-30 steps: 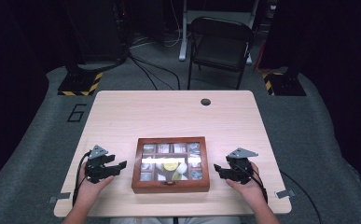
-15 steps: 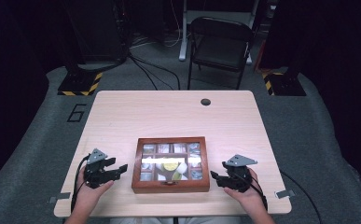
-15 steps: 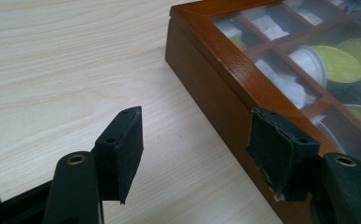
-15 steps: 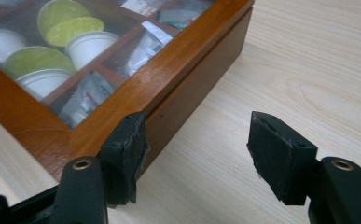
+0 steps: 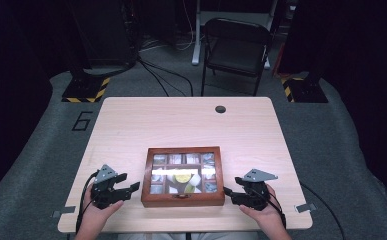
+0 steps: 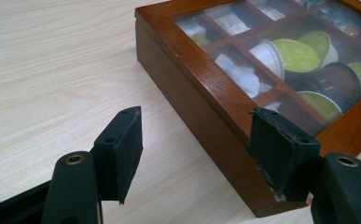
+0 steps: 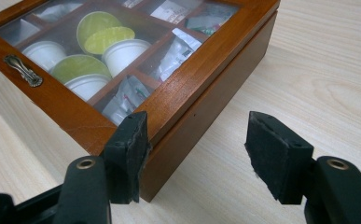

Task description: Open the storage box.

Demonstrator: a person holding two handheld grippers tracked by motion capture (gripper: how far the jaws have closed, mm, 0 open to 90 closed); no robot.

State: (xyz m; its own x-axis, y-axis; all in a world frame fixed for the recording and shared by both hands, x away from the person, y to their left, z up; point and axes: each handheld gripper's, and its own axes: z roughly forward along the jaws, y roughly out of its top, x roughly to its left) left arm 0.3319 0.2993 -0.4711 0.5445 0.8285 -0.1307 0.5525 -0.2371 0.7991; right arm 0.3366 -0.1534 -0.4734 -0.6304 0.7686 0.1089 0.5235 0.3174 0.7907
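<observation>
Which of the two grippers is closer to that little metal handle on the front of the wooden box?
Right, slightly. The handle sits mid-front of the wooden box; the right gripper is at its right front corner, the left gripper just off its left side.

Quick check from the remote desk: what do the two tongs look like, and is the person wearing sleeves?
Both are black. The left tongs and right tongs each carry a grey three-cornered plate on top and trail a black cable. Up close, each jaw ends in a flat, square black pad with worn, frayed edges, fixed by brass-ringed screws. No sleeves reach the forearms in the high view.
</observation>
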